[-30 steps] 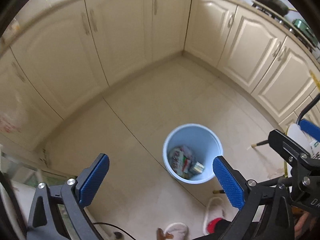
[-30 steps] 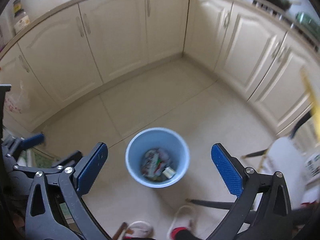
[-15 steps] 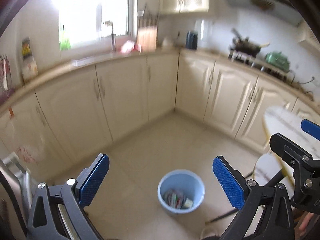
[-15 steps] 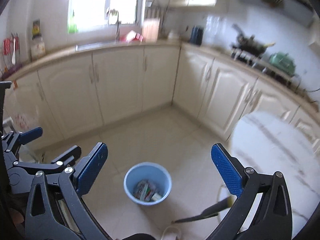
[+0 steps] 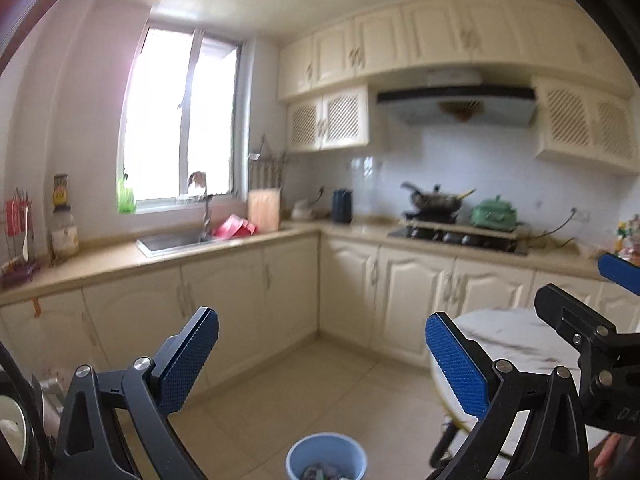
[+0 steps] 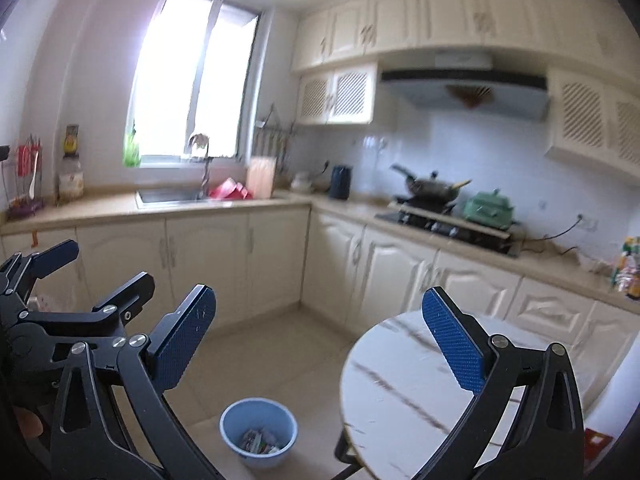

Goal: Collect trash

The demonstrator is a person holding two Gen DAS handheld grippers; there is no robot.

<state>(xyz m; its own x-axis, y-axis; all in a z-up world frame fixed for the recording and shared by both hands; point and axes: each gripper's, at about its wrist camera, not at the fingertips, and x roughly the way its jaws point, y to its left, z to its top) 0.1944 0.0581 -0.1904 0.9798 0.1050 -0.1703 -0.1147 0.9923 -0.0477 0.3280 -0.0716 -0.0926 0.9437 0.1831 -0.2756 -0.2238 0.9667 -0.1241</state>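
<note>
A light blue trash bin [image 5: 326,456] stands on the tiled floor with several crumpled wrappers inside; it also shows in the right wrist view [image 6: 258,436]. My left gripper [image 5: 320,360] is open and empty, held high and level above the bin. My right gripper [image 6: 318,344] is open and empty, also raised, beside the left one. The left gripper also shows at the left edge of the right wrist view [image 6: 76,280], and the right one at the right edge of the left wrist view [image 5: 588,292].
A round white marble table [image 6: 404,388] stands at the right, next to the bin. Cream cabinets [image 5: 248,304] run along the walls under a counter with a sink [image 5: 176,240] and a stove with a pan [image 5: 436,200]. A red packet [image 6: 596,442] lies low right.
Both grippers have swung up from looking down at the bin to looking level across the kitchen. The bin has dropped to the bottom of both views. Both stay open.
</note>
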